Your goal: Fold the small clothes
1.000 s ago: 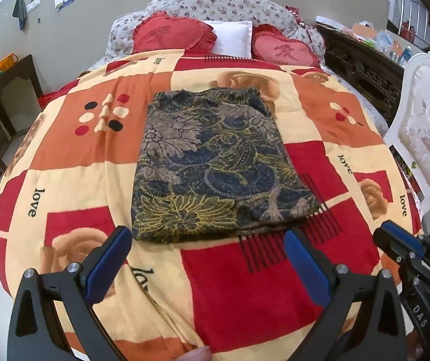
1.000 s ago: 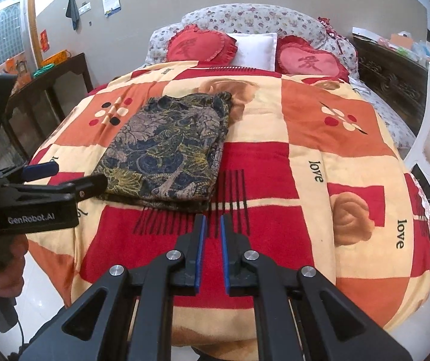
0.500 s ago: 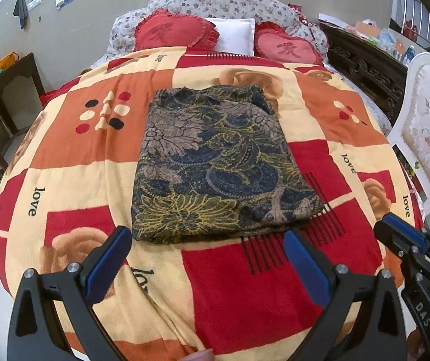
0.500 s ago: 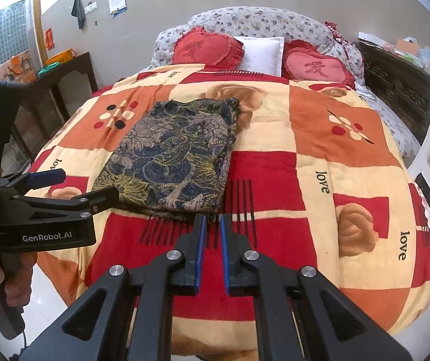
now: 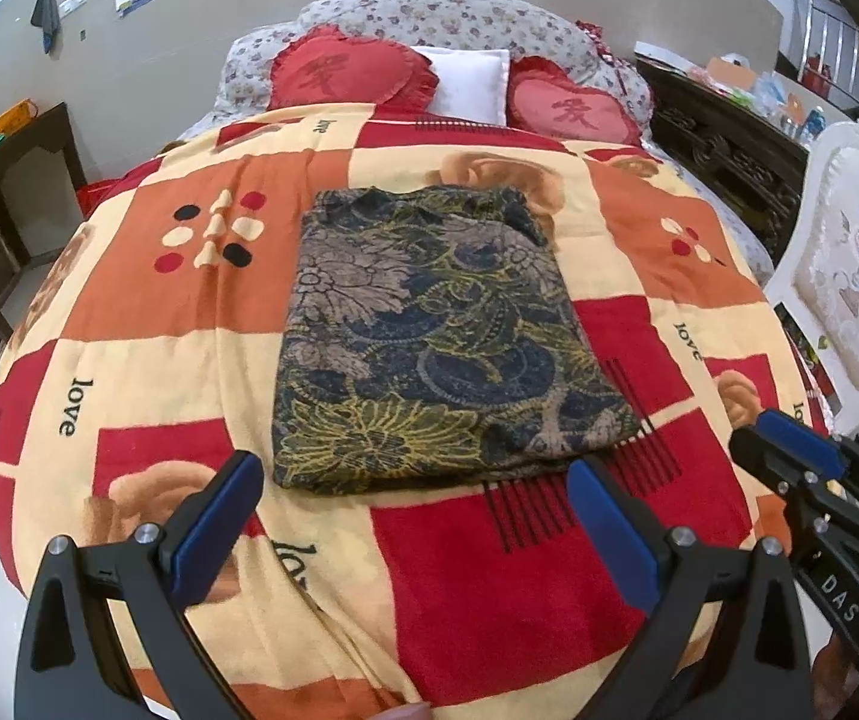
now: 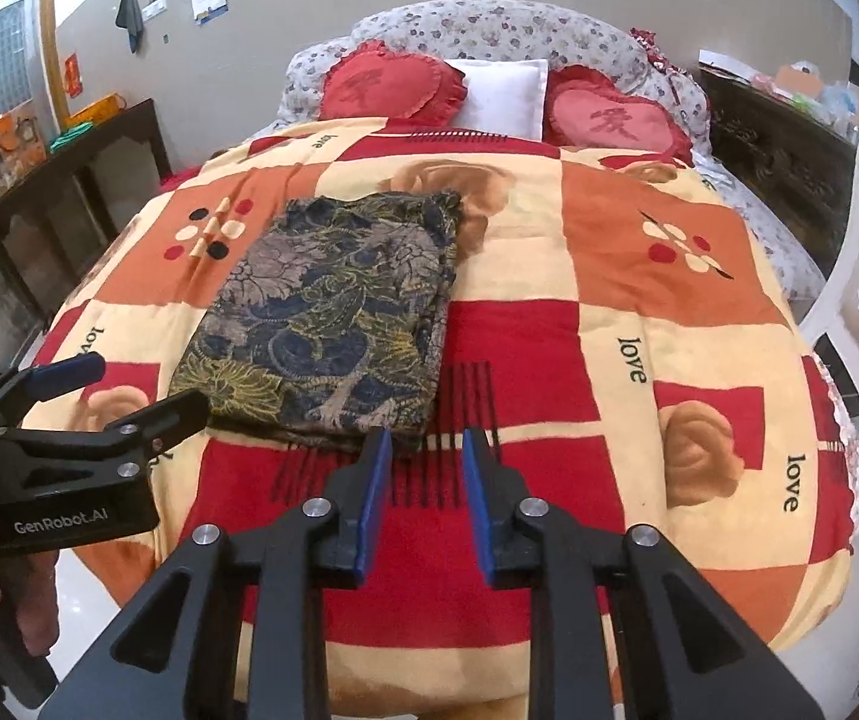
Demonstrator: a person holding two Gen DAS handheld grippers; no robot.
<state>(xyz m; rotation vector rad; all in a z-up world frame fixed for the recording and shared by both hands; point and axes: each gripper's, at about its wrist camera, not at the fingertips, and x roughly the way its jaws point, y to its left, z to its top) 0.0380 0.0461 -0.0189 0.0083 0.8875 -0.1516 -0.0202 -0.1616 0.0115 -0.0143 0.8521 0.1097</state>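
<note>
On the patchwork blanket (image 5: pixel 147 312), near its middle: folded patterned garment (image 5: pixel 429 336), lying flat. Short of its near edge: left gripper (image 5: pixel 414 513) spread wide, holding nothing. Alongside: right gripper (image 6: pixel 427 483) partly parted, also free of cloth.

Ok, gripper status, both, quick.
left gripper: open wide, empty, short of the folded garment.
right gripper: partly open, empty, over the blanket.

Soft, even indoor light; strong fisheye bending, dark vignetted corners.
</note>
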